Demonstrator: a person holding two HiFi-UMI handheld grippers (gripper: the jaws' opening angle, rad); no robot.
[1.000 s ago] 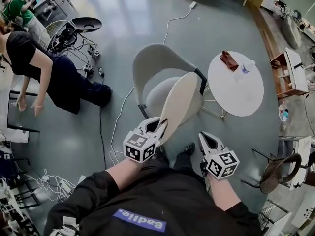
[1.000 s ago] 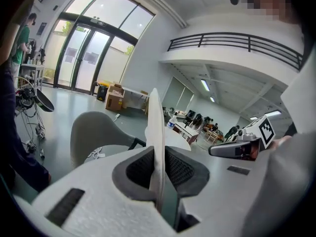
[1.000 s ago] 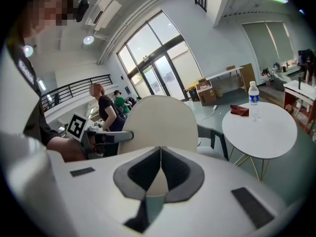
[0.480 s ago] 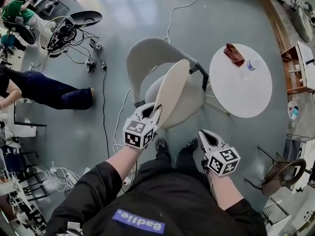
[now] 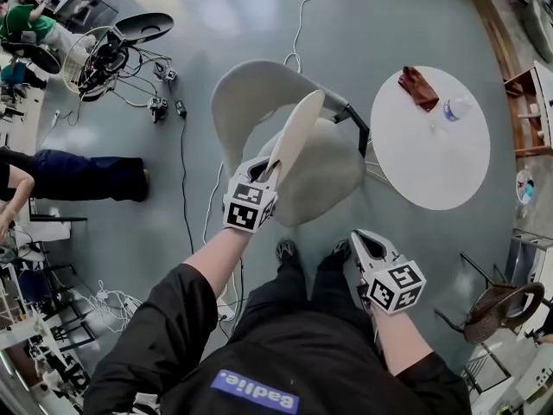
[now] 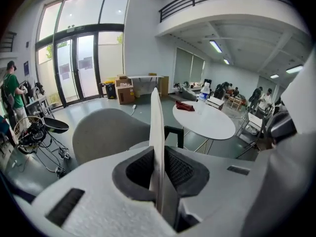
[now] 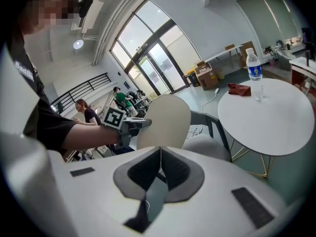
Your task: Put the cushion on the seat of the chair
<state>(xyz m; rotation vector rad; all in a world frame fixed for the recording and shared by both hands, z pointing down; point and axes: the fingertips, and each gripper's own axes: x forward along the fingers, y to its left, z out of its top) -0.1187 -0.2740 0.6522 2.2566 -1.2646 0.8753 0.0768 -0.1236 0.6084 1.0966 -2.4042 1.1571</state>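
Note:
A flat, round, cream cushion [image 5: 294, 135] stands on edge over the seat of a light grey shell chair [image 5: 324, 175]. My left gripper [image 5: 264, 169] is shut on the cushion's near rim. In the left gripper view the cushion [image 6: 156, 132] runs as a thin upright slab between the jaws, with the chair's back [image 6: 106, 135] behind it. My right gripper [image 5: 361, 242] hangs lower at the right, jaws together with nothing in them. From the right gripper view the cushion [image 7: 165, 122] shows broadside in front of the chair [image 7: 210, 144].
A round white table [image 5: 429, 141] stands right of the chair, with a red cloth [image 5: 419, 87] and a water bottle [image 5: 455, 109] on it. Cables [image 5: 186, 188] trail over the floor at the left. A person's legs [image 5: 78, 175] lie at far left.
My left gripper has carried the cushion forward and down, so it now stands over the chair seat. The right gripper has sunk a little. The person at left has moved away.

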